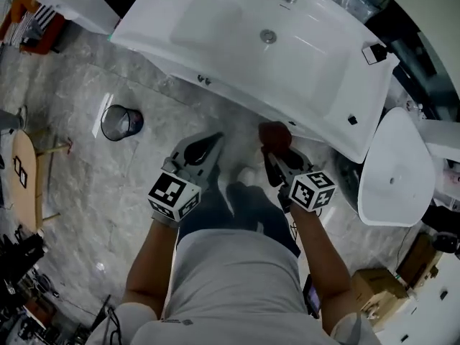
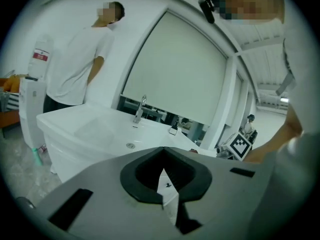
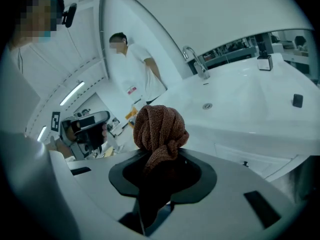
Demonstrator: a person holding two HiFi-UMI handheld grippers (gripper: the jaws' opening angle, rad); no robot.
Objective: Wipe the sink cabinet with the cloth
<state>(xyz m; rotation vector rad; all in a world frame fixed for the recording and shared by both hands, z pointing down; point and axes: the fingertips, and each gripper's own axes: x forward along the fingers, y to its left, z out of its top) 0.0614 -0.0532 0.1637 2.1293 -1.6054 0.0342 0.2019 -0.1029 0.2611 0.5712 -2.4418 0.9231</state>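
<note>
R claw (image 3: 157,174) clamping cloth (image 3: 160,129), wad bunched above jaws, nr sink cabinet (image 3: 250,134)

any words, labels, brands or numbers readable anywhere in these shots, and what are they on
No text in these pictures can be read.
Marker cube at left: black-and-white square pattern only, no letters.
Marker cube at right: the same, pattern only.
Red label on the white unit beside the sink: too blurred to read.
Sink and cloth: no print visible.
</note>
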